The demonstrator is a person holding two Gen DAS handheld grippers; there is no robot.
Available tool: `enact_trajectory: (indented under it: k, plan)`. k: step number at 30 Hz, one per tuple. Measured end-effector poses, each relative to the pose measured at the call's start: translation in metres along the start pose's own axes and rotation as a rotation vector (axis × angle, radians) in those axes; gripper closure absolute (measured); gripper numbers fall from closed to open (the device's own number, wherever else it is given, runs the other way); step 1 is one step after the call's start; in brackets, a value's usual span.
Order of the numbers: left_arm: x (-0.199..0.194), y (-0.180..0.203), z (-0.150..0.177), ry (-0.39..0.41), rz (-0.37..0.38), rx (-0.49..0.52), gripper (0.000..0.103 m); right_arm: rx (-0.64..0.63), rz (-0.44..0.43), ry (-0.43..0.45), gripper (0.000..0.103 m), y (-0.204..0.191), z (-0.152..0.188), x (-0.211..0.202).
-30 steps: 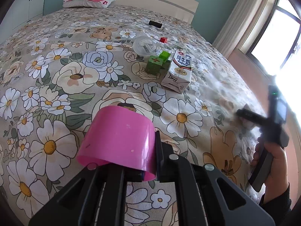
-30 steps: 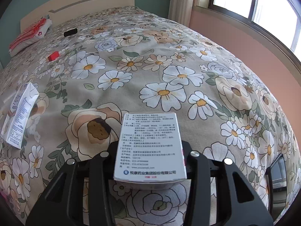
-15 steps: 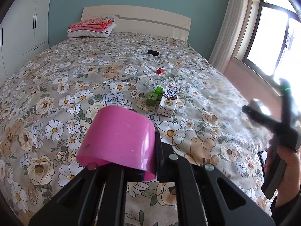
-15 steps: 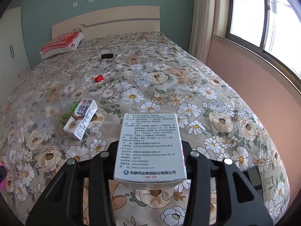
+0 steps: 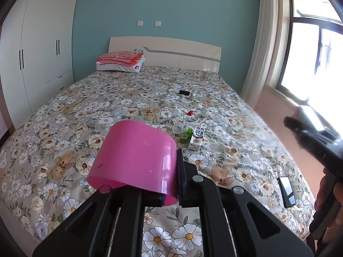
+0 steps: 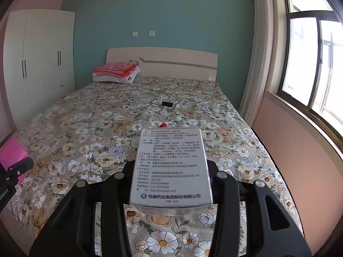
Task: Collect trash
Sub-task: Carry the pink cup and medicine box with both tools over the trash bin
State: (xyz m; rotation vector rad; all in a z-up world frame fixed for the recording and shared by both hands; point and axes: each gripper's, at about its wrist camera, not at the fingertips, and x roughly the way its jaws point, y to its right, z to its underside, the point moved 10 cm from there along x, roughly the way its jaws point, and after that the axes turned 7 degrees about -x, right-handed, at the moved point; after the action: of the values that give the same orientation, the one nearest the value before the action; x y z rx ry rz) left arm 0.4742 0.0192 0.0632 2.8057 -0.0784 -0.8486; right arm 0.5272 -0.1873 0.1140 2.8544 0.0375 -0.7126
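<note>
Left wrist: hand-held gripper [image 5: 169, 171] clamps pink cup [image 5: 135, 156] | right [image 6: 169, 184] clamps box [image 6: 170, 167] | both raised since

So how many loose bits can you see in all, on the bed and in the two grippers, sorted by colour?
Pink: 1, the cup in the left gripper
White: 2, the box in the right gripper, milk carton
Green: 2, blocks
Red: 1, small piece
Black: 2, phone, small object
Clear: 1, plastic cup
Total: 9

Teal wall [image 6: 171, 17], white wardrobe [image 5: 36, 49], floral-covered bed [image 6: 90, 115] with cream headboard [image 5: 171, 53], bright window [image 6: 310, 60] on the right.
</note>
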Motion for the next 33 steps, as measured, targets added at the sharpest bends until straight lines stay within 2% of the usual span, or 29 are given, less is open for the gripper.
enact_trajectory:
  k: [4,8,16,20,24,29,33]
  plan:
    - [-0.056,-0.006,-0.004,0.062,-0.025,0.015,0.093,-0.032,-0.051,0.049,0.059,-0.023,-0.008,-0.065]
    - [-0.101,-0.010,0.003,0.088,-0.039,0.023,0.093,-0.047,-0.085,0.074,0.060,-0.040,-0.002,-0.118]
    - [-0.167,-0.015,0.044,0.098,-0.029,0.059,0.093,-0.091,-0.185,0.094,0.060,-0.069,0.040,-0.206]
    - [-0.179,-0.019,0.075,0.076,-0.035,0.098,0.093,-0.127,-0.226,0.085,0.060,-0.083,0.078,-0.233]
    - [-0.176,-0.025,0.113,0.027,-0.040,0.129,0.093,-0.165,-0.266,0.045,0.059,-0.102,0.122,-0.243]
    - [-0.158,-0.034,0.169,-0.066,-0.055,0.178,0.093,-0.209,-0.306,-0.027,0.059,-0.124,0.178,-0.239]
    - [-0.138,-0.041,0.222,-0.179,-0.042,0.205,0.093,-0.251,-0.332,-0.092,0.059,-0.146,0.225,-0.232]
